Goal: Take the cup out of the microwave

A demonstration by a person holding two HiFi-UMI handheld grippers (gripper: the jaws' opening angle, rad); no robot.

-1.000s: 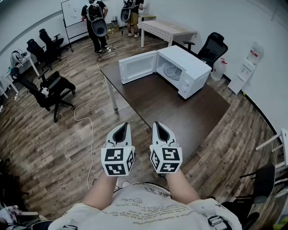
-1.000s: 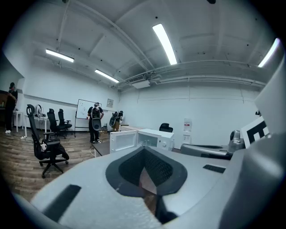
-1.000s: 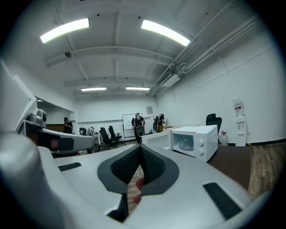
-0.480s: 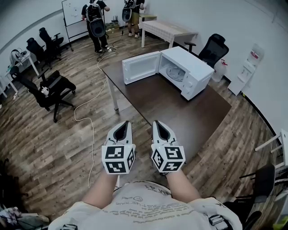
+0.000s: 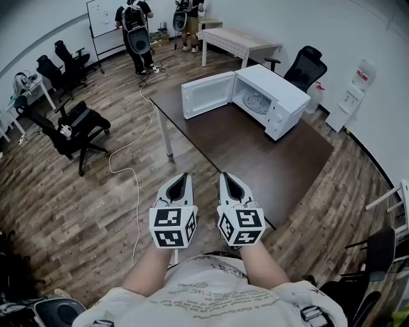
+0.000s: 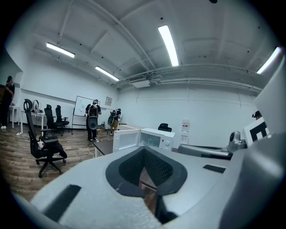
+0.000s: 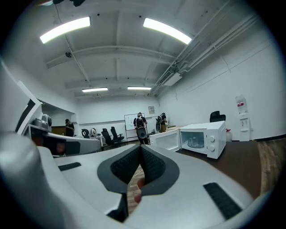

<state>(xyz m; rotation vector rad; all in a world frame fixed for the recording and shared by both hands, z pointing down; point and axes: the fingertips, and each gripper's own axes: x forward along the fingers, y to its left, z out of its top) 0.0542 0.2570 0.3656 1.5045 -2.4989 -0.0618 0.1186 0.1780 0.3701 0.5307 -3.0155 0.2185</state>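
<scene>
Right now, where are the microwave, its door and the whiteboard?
microwave [image 5: 279,83], head view, on its white top.
door [image 5: 207,96], head view, on the open door's inner face.
whiteboard [image 5: 102,15], head view, on its white surface.

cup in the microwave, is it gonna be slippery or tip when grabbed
The cup looks clear and glassy, so it is probably rigid, slick and breakable. It appears squat inside the microwave, so likely hard to tip, though a nudge might slide it. Too small here to judge weight.

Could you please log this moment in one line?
microwave on table, door open; left tongs shut, empty; right tongs shut, empty
</scene>
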